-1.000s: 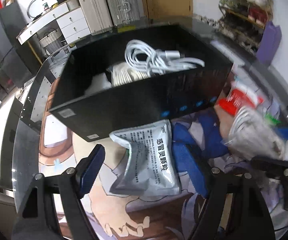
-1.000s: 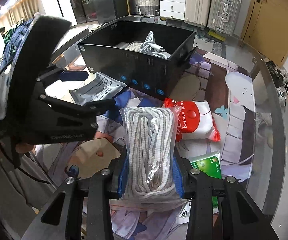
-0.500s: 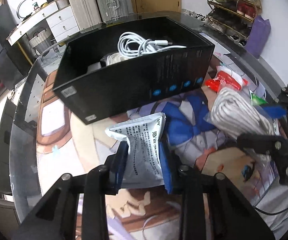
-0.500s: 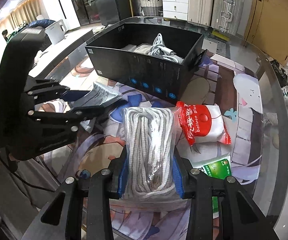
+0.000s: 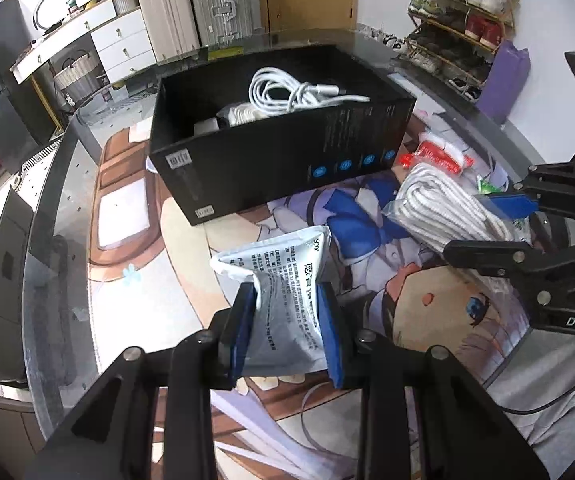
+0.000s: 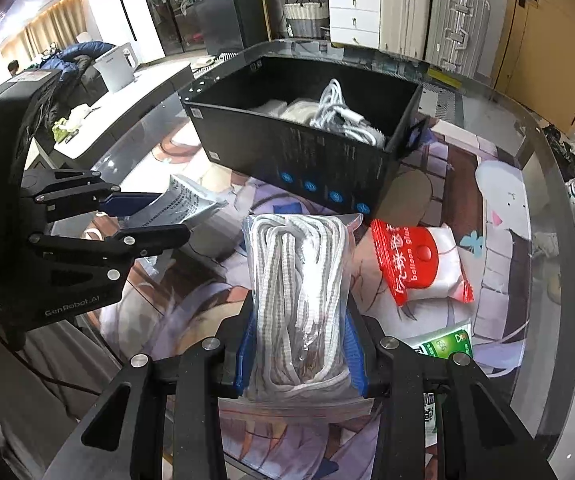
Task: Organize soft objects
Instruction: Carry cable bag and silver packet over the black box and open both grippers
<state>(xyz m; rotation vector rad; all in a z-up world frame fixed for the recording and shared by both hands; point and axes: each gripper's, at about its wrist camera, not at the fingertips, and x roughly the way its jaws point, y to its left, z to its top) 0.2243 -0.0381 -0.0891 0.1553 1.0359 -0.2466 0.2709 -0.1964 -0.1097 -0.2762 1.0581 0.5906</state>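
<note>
A: Your left gripper (image 5: 287, 334) has its blue pads pinching the pouch (image 5: 283, 280) low down, and the foil is crumpling between them. Looks light and floppy, so the free top will probably sag. It sits just in front of the box (image 5: 279, 168).

B: And the right one?

A: The right gripper (image 6: 297, 354) is squeezed on the rope bag (image 6: 297, 276) near its bottom end. The slick plastic over soft cord could slide, I'd guess, so grip around the bundle's middle. The box already holds cables (image 6: 337, 114). The red pack (image 6: 415, 264) and the green pack (image 6: 445, 340) lie beside you on the mat (image 6: 499, 204).
</note>
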